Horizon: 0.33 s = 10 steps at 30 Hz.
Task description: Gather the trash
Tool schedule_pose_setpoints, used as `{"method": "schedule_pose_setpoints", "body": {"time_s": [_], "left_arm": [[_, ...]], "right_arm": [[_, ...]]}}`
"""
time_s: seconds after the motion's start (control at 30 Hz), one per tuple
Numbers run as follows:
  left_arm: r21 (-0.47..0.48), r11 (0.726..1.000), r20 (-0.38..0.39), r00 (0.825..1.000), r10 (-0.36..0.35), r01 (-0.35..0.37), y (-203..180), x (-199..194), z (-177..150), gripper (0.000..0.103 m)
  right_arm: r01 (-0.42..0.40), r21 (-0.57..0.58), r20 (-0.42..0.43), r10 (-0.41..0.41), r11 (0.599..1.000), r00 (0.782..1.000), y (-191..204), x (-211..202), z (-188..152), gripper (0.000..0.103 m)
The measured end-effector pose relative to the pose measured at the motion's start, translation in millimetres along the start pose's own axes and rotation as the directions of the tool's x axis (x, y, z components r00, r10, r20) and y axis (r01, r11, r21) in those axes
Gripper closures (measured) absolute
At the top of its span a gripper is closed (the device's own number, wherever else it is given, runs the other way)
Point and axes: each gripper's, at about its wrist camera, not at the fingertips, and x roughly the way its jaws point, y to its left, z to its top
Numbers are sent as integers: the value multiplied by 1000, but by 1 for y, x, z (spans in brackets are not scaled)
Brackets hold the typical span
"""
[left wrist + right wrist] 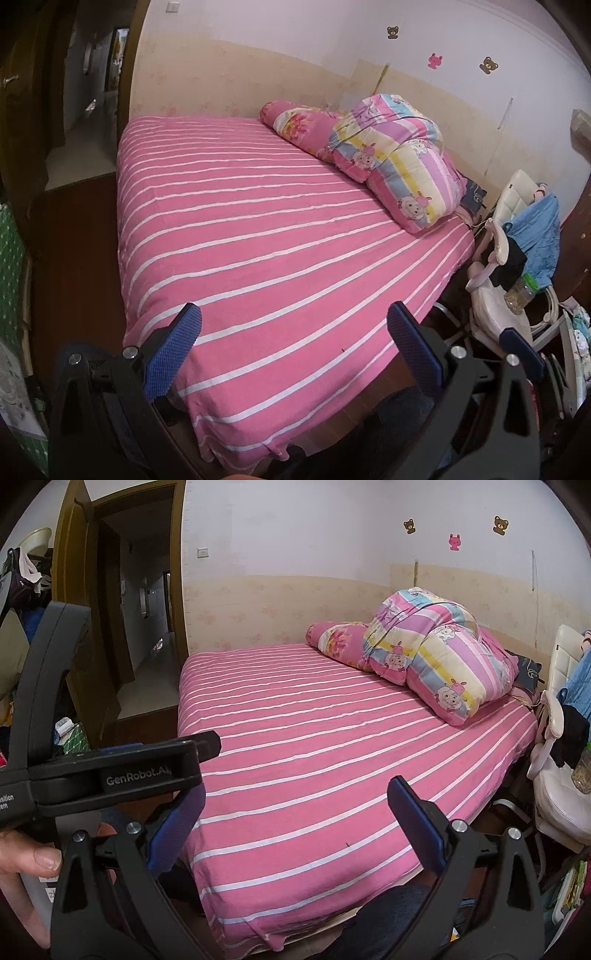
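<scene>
I see no trash on the pink striped bed (258, 229), which also fills the right wrist view (332, 760). My left gripper (293, 350) is open and empty, held above the bed's near corner. My right gripper (295, 823) is open and empty too, above the same corner. The left gripper's black body (110, 771) shows at the left of the right wrist view, held by a hand. A clear plastic bottle (521, 293) with a green cap stands on a white chair (495, 302) right of the bed.
A folded cartoon quilt (399, 162) and a pink pillow (295, 125) lie at the bed's far right. The white chair (561, 797) holds blue and black clothes (543, 236). An open doorway (147, 620) is at the far left. A green dotted box (11, 266) stands left.
</scene>
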Motion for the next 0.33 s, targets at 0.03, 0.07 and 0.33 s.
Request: {"method": "schedule_pose_setpoints", "body": {"time_s": [0.03, 0.07, 0.33], "left_arm": [[-1, 1000, 1, 1000, 2, -2, 0, 0, -1, 5], [-6, 1000, -2, 1000, -2, 2, 0, 0, -1, 5], [-11, 1000, -27, 1000, 12, -13, -4, 3, 0, 5]], "right_arm": [[0, 1, -1, 0, 1000, 1000, 0, 0, 0, 6], [-1, 1, -1, 1, 1000, 1000, -1, 0, 0, 6], [-10, 13, -8, 10, 1000, 1000, -8, 0, -3, 6]]}}
